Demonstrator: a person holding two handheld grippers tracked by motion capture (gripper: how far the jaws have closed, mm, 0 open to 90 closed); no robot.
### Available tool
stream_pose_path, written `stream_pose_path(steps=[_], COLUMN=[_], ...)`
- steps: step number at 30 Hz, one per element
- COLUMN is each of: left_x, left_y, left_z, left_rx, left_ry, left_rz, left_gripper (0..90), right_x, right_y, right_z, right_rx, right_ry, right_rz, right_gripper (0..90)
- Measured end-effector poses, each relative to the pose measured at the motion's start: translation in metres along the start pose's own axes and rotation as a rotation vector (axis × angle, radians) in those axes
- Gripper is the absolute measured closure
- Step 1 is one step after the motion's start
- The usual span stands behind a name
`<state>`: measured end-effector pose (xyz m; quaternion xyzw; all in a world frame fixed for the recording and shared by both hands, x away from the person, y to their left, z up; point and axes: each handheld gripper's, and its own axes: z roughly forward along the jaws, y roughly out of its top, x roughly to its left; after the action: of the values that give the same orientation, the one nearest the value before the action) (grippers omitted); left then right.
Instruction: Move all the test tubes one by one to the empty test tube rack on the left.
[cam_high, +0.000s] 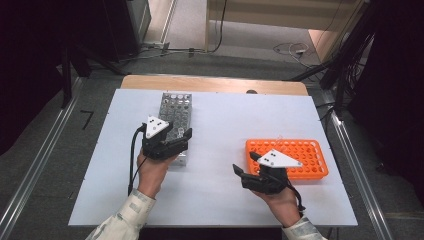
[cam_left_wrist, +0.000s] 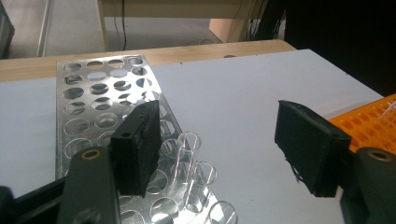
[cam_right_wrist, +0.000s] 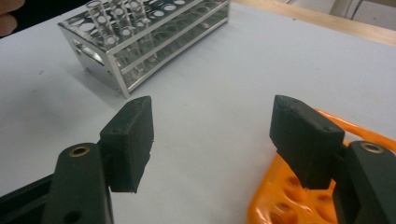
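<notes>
A silver metal tube rack (cam_high: 175, 107) stands left of centre on the white board (cam_high: 225, 125). Several clear glass tubes (cam_left_wrist: 189, 148) stand upright in its near holes, also seen as tubes (cam_right_wrist: 106, 18) from the other side. My left gripper (cam_high: 180, 137) hovers over the rack's near end, open, with the tubes between and just below its jaws (cam_left_wrist: 224, 149). An orange plastic rack (cam_high: 300, 150) lies at the right. My right gripper (cam_high: 245, 164) is held at its near left corner, open and holding nothing (cam_right_wrist: 217, 140), pointing toward the metal rack (cam_right_wrist: 140, 42).
The white board rests on a wooden table whose far edge (cam_high: 215, 82) shows behind it. Bare board lies between the two racks. The floor beyond the table carries cables and dark stands on both sides.
</notes>
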<state>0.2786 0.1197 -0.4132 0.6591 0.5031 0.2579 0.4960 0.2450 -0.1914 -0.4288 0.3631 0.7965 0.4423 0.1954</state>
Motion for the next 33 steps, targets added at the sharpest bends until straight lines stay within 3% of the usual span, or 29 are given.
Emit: stream_pose_path(steps=[6, 17, 25, 28, 33], left_x=[-0.004, -0.008, -0.009, -0.010, -0.013], left_y=[0.000, 0.000, -0.001, -0.001, -0.002], left_z=[-0.001, -0.004, -0.003, -0.002, -0.001], left_rx=[0.003, -0.005, -0.003, 0.002, 0.004], left_ry=[-0.011, -0.013, -0.006, -0.008, -0.013], left_rz=[0.011, 0.021, 0.028, 0.032, 0.037], left_gripper=[29.0, 28.9, 27.6, 26.9, 26.9], right_x=[-0.015, -0.038, -0.064, -0.072, -0.079], right_y=[-0.008, -0.028, -0.039, -0.044, -0.044], right_z=[-0.020, -0.035, -0.030, -0.021, -0.012], right_rx=[-0.021, 0.001, 0.004, 0.003, -0.006], right_ry=[-0.043, -0.122, -0.224, -0.261, -0.271], right_rz=[0.028, 0.060, 0.114, 0.132, 0.147], right_gripper=[29.3, 29.8, 30.2, 34.2, 42.6])
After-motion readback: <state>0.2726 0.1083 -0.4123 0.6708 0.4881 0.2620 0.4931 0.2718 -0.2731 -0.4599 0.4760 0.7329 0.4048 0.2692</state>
